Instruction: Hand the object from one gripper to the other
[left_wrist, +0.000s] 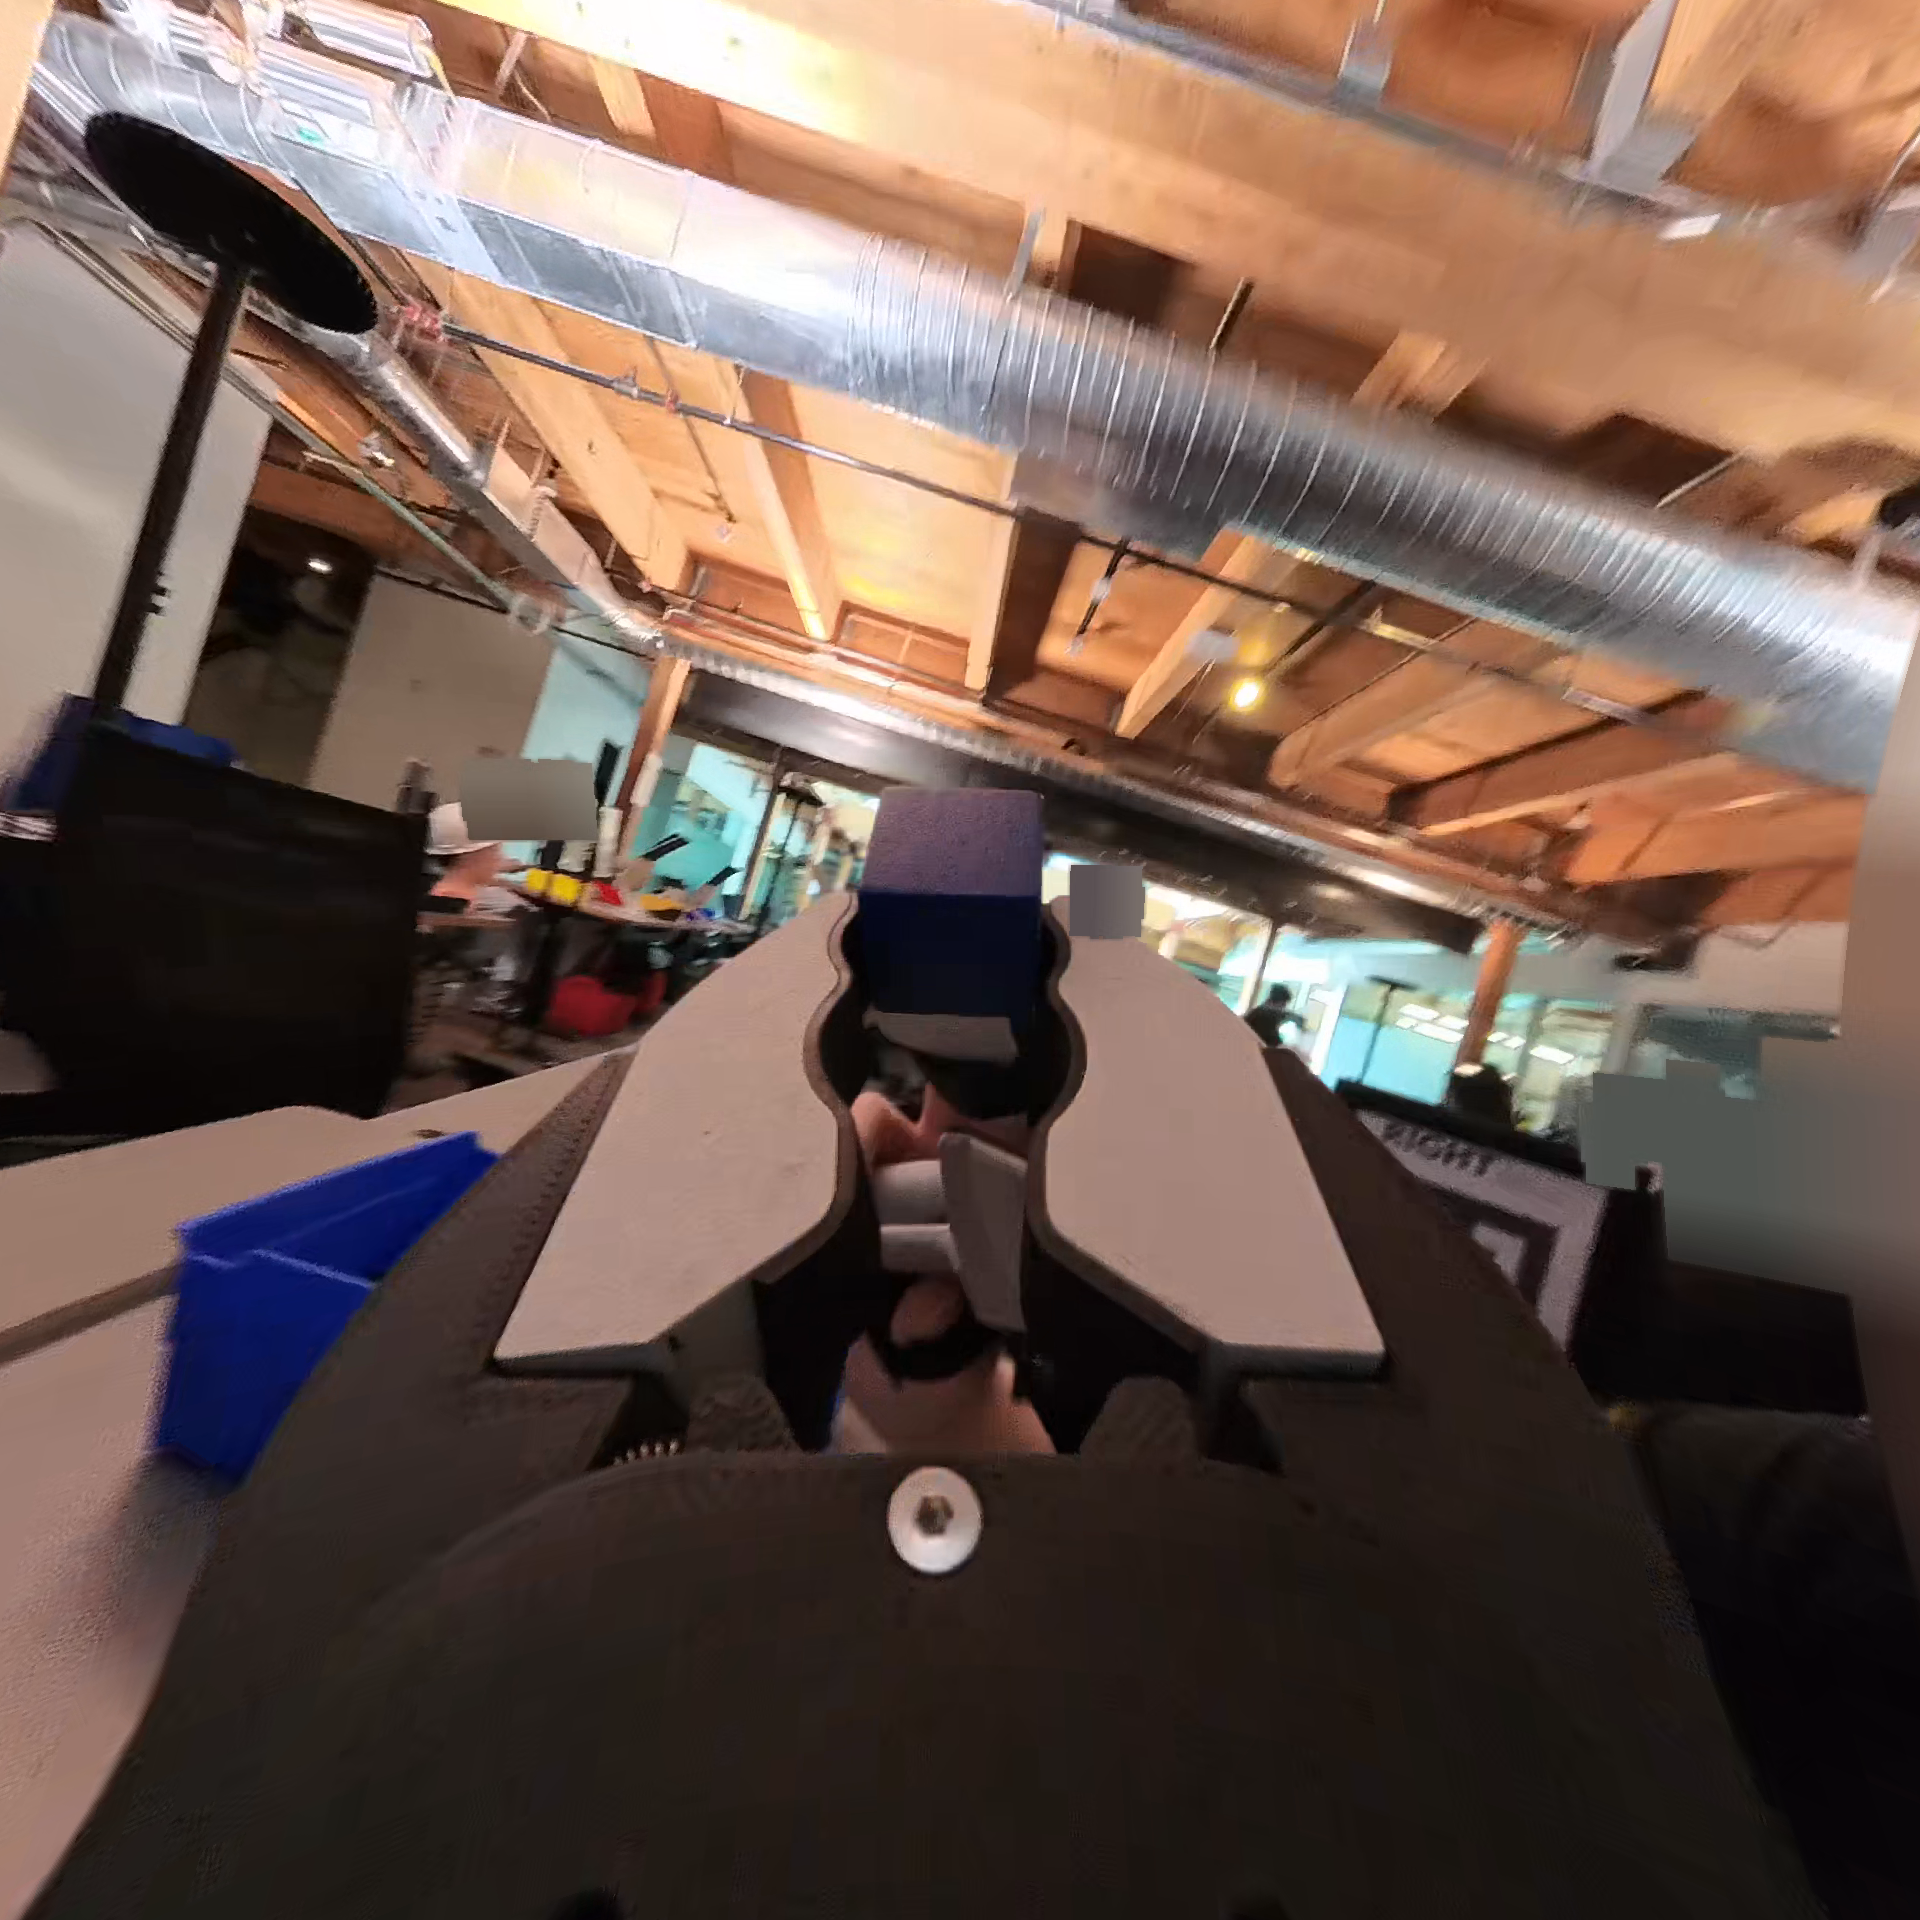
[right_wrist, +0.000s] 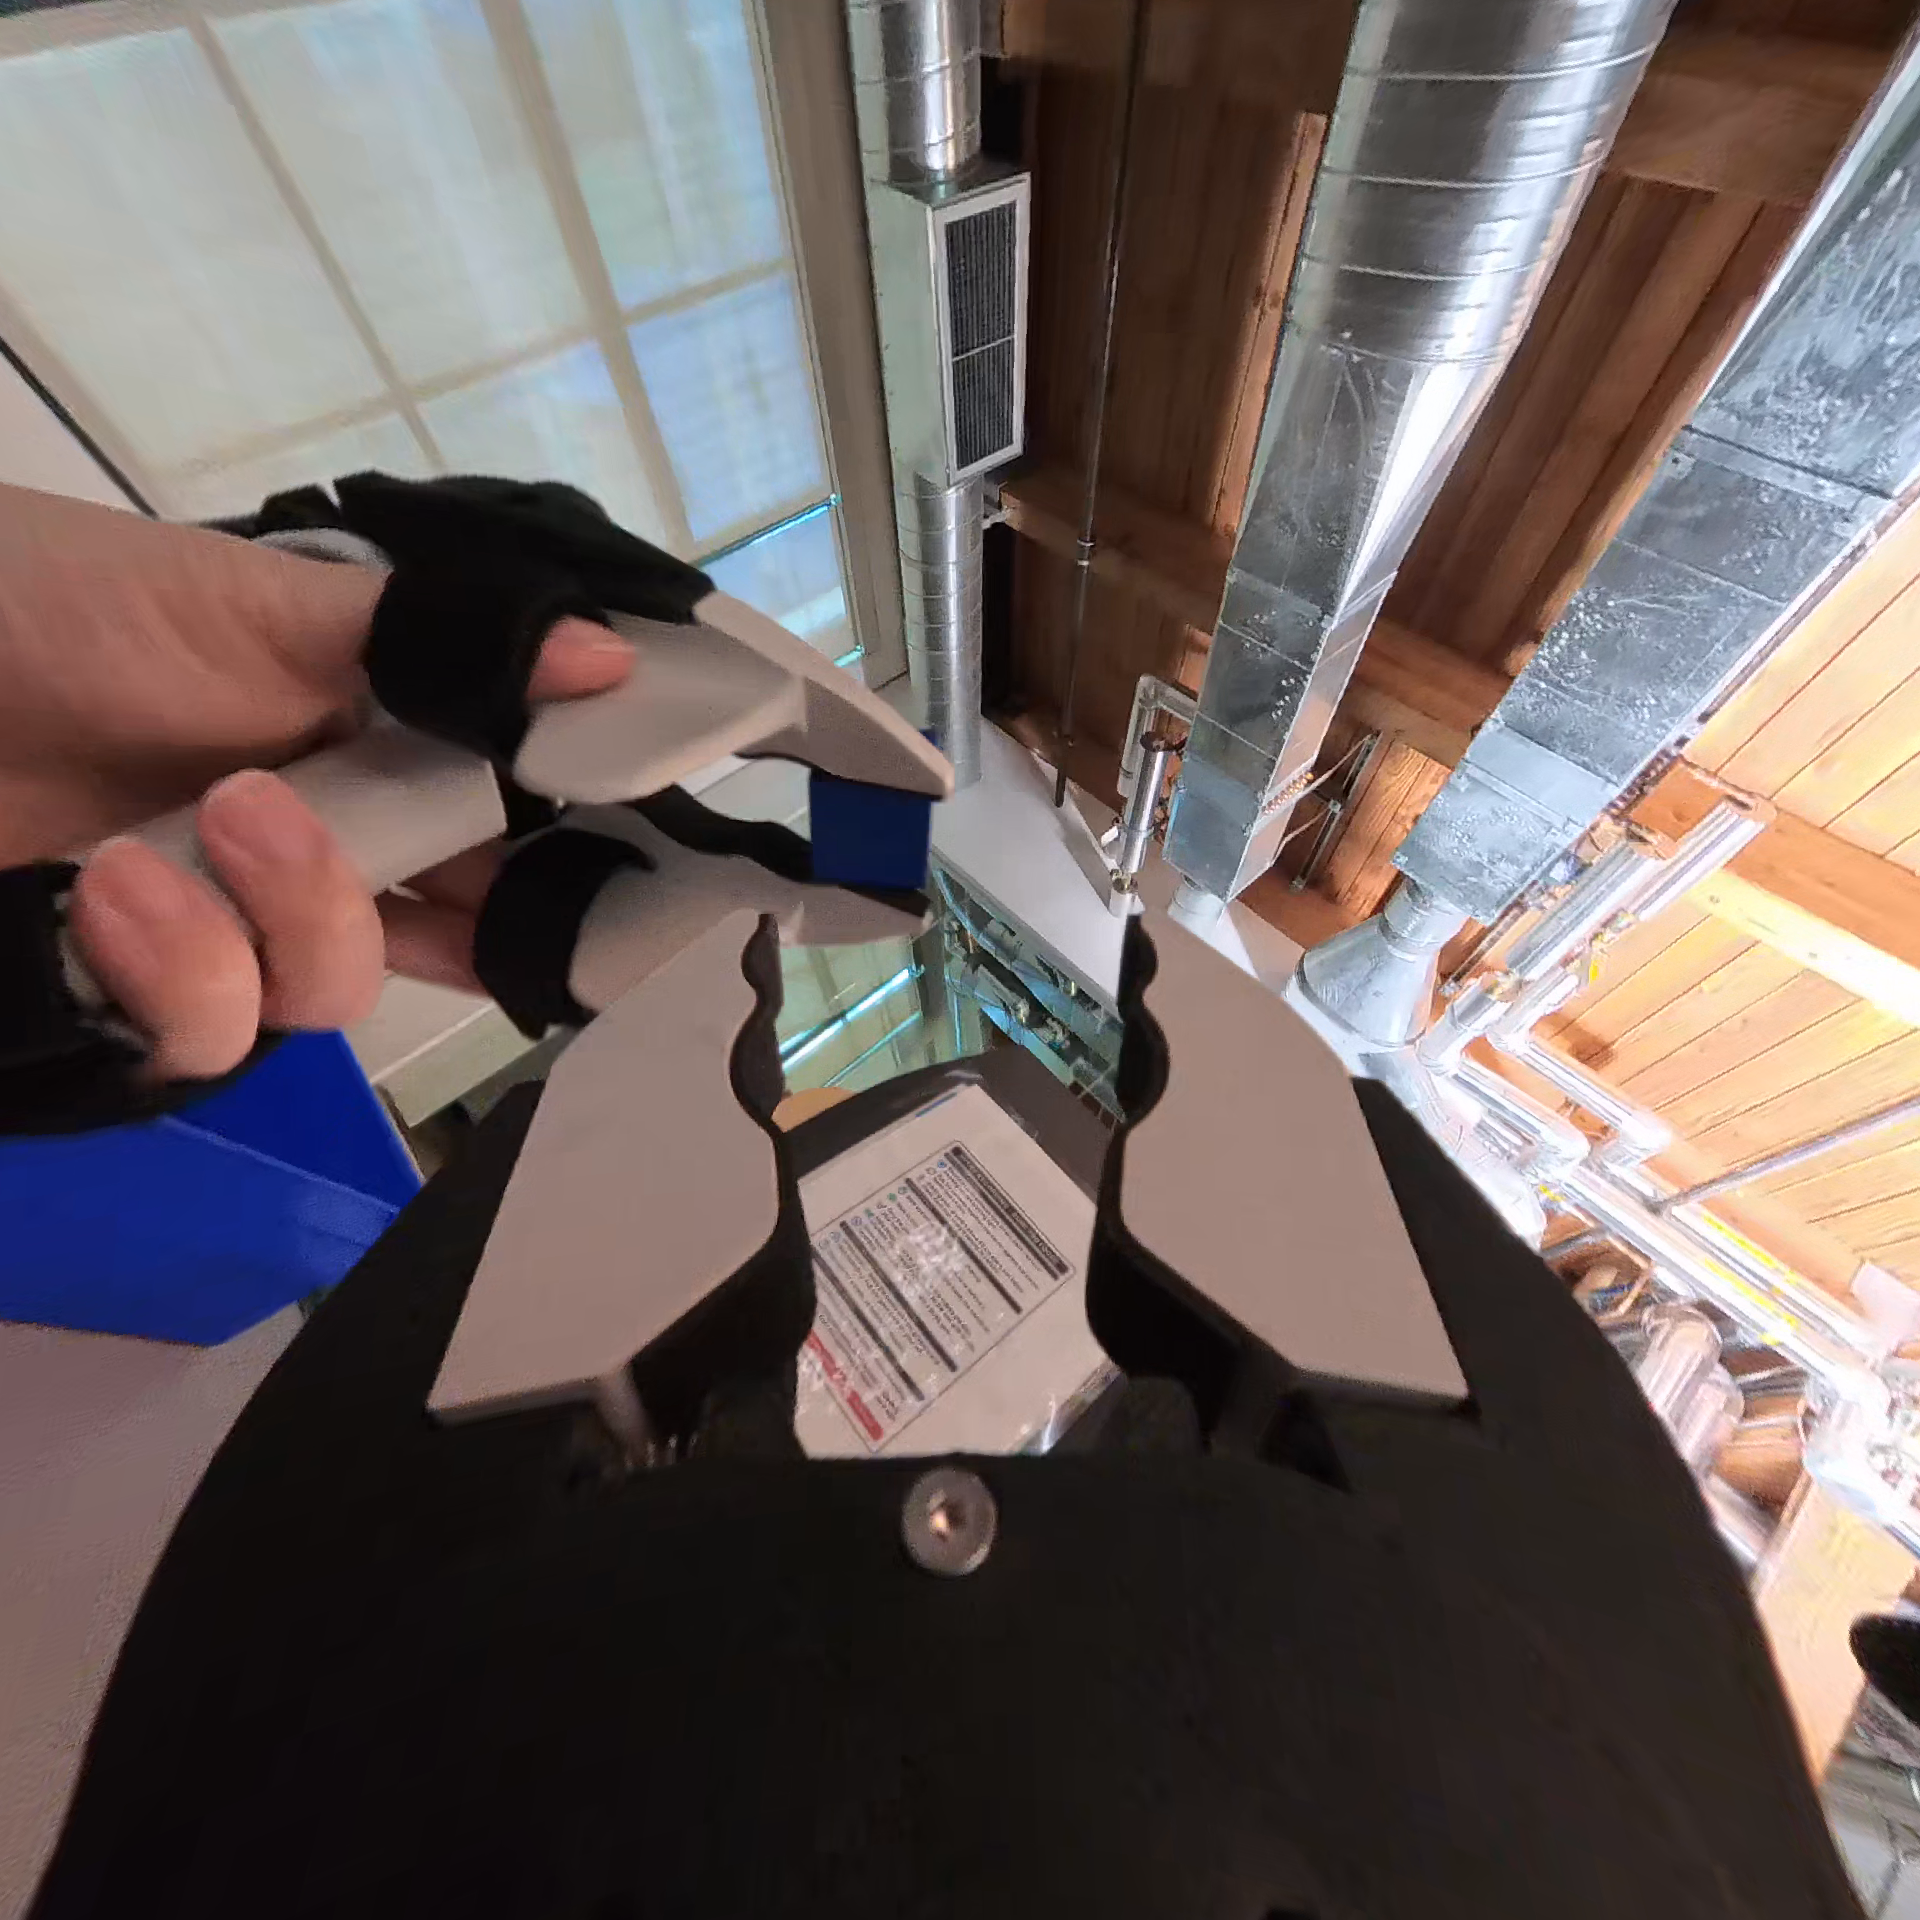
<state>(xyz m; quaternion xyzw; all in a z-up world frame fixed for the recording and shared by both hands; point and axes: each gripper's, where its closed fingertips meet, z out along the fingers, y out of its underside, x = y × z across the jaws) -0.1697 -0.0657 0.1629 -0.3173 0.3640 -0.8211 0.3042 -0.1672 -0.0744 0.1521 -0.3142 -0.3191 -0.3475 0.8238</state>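
Observation:
A blue cube (left_wrist: 954, 862) is clamped between the tips of my left gripper (left_wrist: 951, 909), which points up toward the ceiling. In the right wrist view the left gripper (right_wrist: 935, 842) comes in from the upper left, held by a gloved hand (right_wrist: 260, 727), shut on the cube (right_wrist: 868, 831). My right gripper (right_wrist: 948, 925) is open and empty, its tips just below and to the right of the cube, apart from it. In the left wrist view the right gripper's grey fingers (left_wrist: 982, 1216) and a hand show through the gap below the cube.
A blue bin (left_wrist: 281, 1288) stands on the white table (left_wrist: 83, 1195) at the left; it also shows in the right wrist view (right_wrist: 208, 1216). A laminated sheet (right_wrist: 935, 1278) lies beyond my right fingers. Ducts and wooden beams are overhead.

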